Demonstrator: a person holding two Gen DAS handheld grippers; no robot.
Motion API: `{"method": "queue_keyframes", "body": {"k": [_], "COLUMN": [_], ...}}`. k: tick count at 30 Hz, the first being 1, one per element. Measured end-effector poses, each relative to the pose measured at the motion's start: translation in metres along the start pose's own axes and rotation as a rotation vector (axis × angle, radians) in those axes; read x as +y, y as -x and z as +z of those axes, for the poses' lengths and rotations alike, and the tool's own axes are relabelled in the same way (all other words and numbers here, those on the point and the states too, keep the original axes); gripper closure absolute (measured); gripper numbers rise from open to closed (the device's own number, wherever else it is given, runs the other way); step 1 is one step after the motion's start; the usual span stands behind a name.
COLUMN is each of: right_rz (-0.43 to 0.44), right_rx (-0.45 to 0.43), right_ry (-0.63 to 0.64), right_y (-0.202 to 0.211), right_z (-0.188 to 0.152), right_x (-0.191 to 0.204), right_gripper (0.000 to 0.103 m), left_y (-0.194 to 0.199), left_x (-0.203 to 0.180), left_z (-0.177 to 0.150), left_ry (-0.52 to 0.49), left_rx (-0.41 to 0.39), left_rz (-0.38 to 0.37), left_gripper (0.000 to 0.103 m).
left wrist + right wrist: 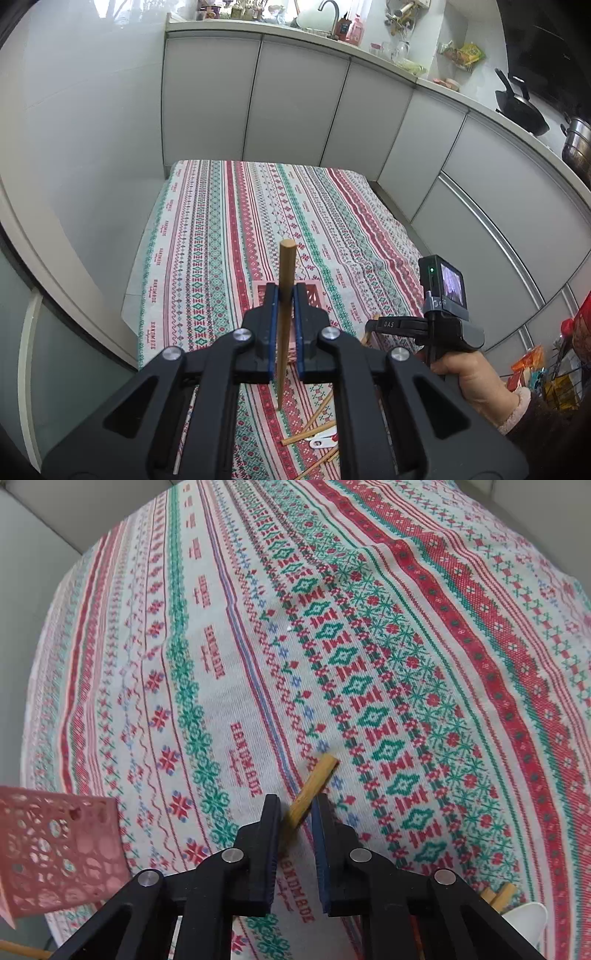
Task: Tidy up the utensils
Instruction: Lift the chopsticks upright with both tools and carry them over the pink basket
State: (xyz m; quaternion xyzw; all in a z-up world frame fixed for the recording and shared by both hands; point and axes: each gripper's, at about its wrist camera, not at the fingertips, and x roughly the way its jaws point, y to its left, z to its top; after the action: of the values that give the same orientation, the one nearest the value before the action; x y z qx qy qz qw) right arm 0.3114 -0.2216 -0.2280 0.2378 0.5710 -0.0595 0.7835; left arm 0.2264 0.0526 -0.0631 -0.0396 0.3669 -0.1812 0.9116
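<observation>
My left gripper (285,295) is shut on a wooden chopstick (286,273) and holds it upright above the patterned tablecloth (221,229), over a pink perforated holder (314,295) partly hidden behind the fingers. My right gripper (295,805) is shut on another wooden chopstick (314,782), which slants up to the right above the cloth. The pink holder (55,853) shows at the lower left of the right wrist view. The right gripper's body (436,325) is to the right in the left wrist view.
Several loose chopsticks (314,428) and a white spoon (325,441) lie on the cloth near me. More chopstick ends (498,895) and a white utensil (524,923) sit at the lower right. White cabinets (295,99) and a cluttered counter (443,85) ring the table.
</observation>
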Motion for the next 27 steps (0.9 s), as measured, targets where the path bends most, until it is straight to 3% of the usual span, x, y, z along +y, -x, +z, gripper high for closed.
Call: {"method": "queue_keyframes", "body": {"k": [2,7,11,13,14,15,20,23,27], "right_rz": [0.040,0.107,0.088,0.077,0.072,0.071,-0.019,-0.151,-0.148], "right_rx": [-0.009,-0.040,-0.015,0.003,0.009,0.011,0.016,-0.066,-0.108], "right_ry": [-0.007,0.000,-0.009,-0.025,-0.034,-0.036,0.039,0.167,0.170], "right_y": [0.004,0.029,0.032,0.031,0.031,0.034,0.013,0.009,0.011], "right_z": [0.003,0.006,0.007,0.006,0.005,-0.001,0.004,-0.003,-0.004], "right_x": [-0.003,-0.006,-0.015,-0.026,-0.029,-0.032,-0.006,0.020,0.025], "right_gripper": [0.103,0.103,0.099,0.088,0.073,0.067,0.067,0.082,0.086], "left_y": [0.004,0.019,0.025,0.023,0.021,0.019,0.011,0.010,0.010], "left_x": [-0.001,-0.004,-0.009,-0.013,-0.015,-0.016,-0.017,-0.012,-0.007], "left_z": [0.002,0.008,0.011,0.010,0.010,0.010,0.008,0.008,0.008], "left_ry": [0.004,0.019,0.028,0.018,0.014,0.008,-0.022,-0.018,-0.008], "left_rx": [-0.015,-0.075,-0.101,-0.101,-0.100,-0.097,-0.081,-0.076,-0.074], "left_rz": [0.001,-0.002,0.002,0.016,0.023,0.028,0.080,0.101,0.115], "left_gripper": [0.094,0.094,0.094,0.094,0.094,0.094,0.094,0.094,0.094]}}
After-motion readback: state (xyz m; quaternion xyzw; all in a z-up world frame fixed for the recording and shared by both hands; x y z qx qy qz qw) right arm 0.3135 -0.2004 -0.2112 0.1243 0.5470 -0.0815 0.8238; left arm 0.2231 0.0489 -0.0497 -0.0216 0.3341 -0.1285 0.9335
